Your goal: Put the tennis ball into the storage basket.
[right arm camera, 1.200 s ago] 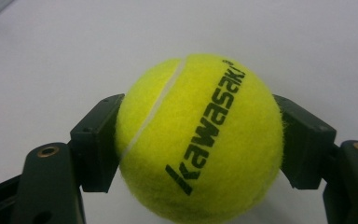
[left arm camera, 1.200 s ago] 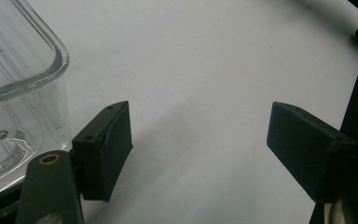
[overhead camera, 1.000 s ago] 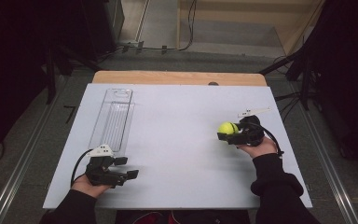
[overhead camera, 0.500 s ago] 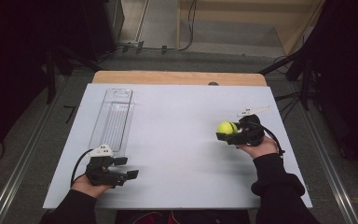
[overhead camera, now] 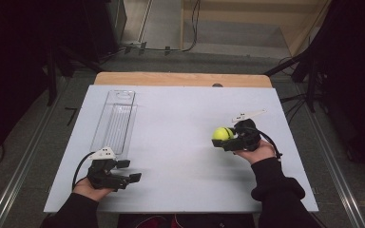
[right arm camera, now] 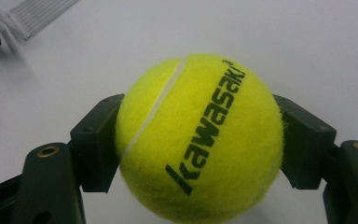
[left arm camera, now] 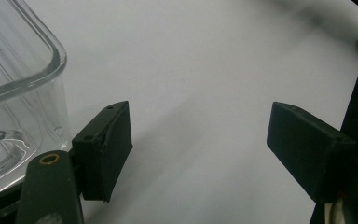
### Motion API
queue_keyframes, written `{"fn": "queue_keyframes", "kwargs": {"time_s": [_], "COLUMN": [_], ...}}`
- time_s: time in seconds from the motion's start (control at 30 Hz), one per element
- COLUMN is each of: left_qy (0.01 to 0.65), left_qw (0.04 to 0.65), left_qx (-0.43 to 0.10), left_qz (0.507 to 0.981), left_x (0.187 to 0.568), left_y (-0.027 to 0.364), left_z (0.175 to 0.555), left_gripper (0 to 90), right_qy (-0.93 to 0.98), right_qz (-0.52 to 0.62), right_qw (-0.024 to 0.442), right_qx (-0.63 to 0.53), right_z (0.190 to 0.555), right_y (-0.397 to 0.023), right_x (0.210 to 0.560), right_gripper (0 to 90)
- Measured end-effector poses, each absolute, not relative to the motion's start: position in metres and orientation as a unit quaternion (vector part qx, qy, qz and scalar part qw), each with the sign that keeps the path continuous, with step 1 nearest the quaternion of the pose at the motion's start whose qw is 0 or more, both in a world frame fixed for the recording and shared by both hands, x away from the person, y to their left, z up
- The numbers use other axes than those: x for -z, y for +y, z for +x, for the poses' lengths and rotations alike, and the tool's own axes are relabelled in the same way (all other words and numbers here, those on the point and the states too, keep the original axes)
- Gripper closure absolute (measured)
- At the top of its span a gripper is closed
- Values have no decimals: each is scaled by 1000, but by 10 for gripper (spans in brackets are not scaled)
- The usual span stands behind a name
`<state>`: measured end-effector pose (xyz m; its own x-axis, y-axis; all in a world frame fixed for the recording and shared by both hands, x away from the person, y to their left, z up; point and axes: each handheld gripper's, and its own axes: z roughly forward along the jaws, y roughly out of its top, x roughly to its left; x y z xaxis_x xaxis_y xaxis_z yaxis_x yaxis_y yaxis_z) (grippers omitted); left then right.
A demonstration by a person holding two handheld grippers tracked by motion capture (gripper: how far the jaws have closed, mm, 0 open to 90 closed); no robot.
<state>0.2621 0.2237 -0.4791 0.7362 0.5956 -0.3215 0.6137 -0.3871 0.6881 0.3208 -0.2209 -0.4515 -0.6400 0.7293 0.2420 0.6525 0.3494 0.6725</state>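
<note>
A yellow tennis ball (overhead camera: pixel 222 133) (right arm camera: pixel 198 140) with black lettering sits between the jaws of my right gripper (overhead camera: pixel 224 138) (right arm camera: pixel 198 144), which is shut on it just above the white board at the right. My left gripper (overhead camera: pixel 129 171) (left arm camera: pixel 200 149) rests at the board's front left with its jaws wide apart and nothing between them. A clear plastic tray (overhead camera: pixel 115 121) (left arm camera: pixel 14 93) lies lengthwise on the left side of the board, its near corner just beside the left gripper's jaw.
The white board (overhead camera: pixel 180 156) lies on a wooden table (overhead camera: pixel 180 79) whose far edge shows behind it. Dark stands and cables (overhead camera: pixel 309 80) flank the table on the floor. Open board surface stretches between the two grippers.
The right gripper with the ball has shifted slightly toward the front and left. The left gripper has stayed put.
</note>
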Motion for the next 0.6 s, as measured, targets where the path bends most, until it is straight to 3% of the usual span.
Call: {"fn": "queue_keyframes", "kwargs": {"time_s": [0.6], "left_qy": [359], "left_qw": [419], "left_qx": [7], "left_qz": [834], "left_x": [479], "left_y": [223], "left_z": [262], "left_gripper": [225], "right_qy": [835], "right_qz": [394], "right_qw": [21], "right_qx": [-384], "right_z": [317], "right_y": [-189], "right_x": [456], "right_gripper": [242]}}
